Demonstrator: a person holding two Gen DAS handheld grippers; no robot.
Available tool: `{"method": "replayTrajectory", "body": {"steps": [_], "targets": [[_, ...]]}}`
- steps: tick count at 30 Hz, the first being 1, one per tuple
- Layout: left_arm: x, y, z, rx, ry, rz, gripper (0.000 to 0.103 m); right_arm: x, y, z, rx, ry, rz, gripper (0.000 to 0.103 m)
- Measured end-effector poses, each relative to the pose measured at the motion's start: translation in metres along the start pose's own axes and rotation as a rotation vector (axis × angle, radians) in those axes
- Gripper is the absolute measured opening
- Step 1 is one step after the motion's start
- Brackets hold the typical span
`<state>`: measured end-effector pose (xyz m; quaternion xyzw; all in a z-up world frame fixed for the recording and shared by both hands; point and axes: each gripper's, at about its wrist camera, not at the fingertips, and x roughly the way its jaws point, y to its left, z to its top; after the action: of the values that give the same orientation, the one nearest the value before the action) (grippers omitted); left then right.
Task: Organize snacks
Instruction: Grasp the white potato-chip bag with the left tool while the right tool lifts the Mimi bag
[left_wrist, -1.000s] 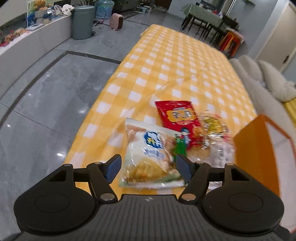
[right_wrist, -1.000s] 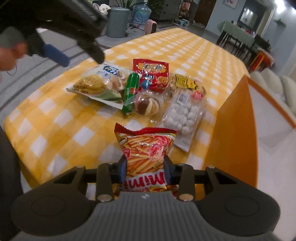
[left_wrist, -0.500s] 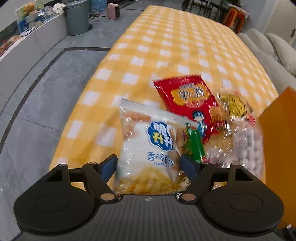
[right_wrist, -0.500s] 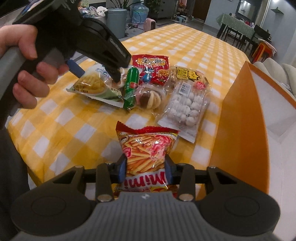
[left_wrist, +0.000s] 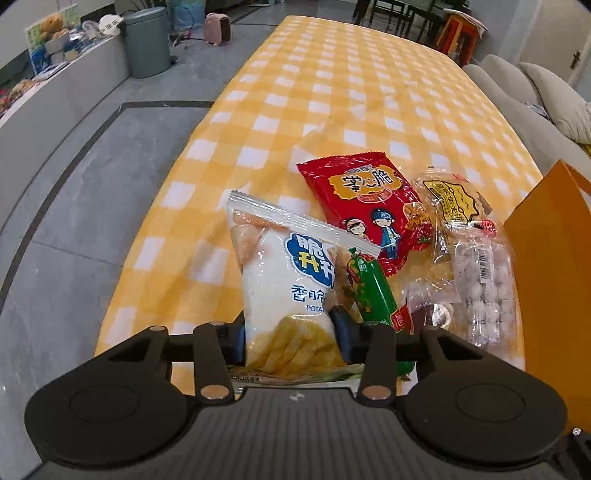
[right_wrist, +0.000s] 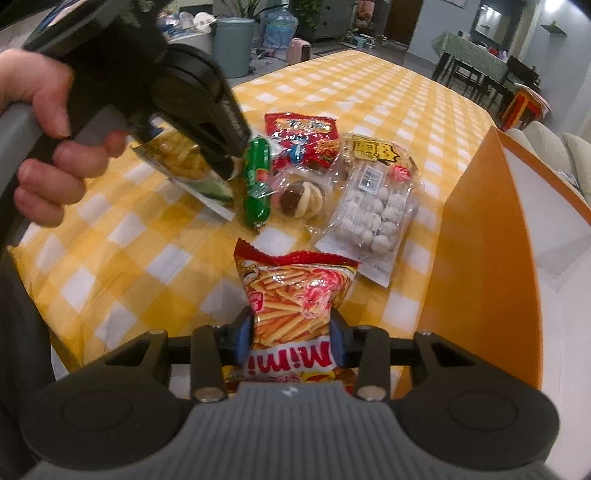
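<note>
Left tongs (left_wrist: 291, 328) pinch chip bag (left_wrist: 284, 291); angled down.

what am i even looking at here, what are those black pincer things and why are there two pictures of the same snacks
No robot here: a person holds a hand-operated two-finger gripper in each hand, and each carries a wide-angle camera looking along its fingers. So you get one picture per hand.

In the left camera's view, the left gripper has just been closing on a white potato chip bag, its blue pads now pressing the sides. The right camera's view shows that tool from outside, with the hand squeezing its handle.

The right gripper is shut on a red Mimi stick-snack bag.

On the yellow checked tablecloth also lie a green sausage stick, a red cartoon snack packet, a wrapped swirl bun and a clear pack of white balls. The orange box at the right is probably where the snacks go.
</note>
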<state>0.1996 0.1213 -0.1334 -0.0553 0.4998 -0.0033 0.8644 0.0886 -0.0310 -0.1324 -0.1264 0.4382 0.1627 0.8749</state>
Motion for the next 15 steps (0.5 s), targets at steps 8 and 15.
{"method": "replayTrajectory", "body": {"steps": [8,15], "targets": [[-0.027,0.019,-0.007,-0.069,0.013,-0.018,0.047,-0.017,-0.008,0.004,0.089,-0.049,0.041,0.037],[-0.042,0.033,-0.011,-0.186,0.056,-0.129,0.047,-0.045,-0.018,0.009,0.154,-0.127,0.096,0.037]]}}
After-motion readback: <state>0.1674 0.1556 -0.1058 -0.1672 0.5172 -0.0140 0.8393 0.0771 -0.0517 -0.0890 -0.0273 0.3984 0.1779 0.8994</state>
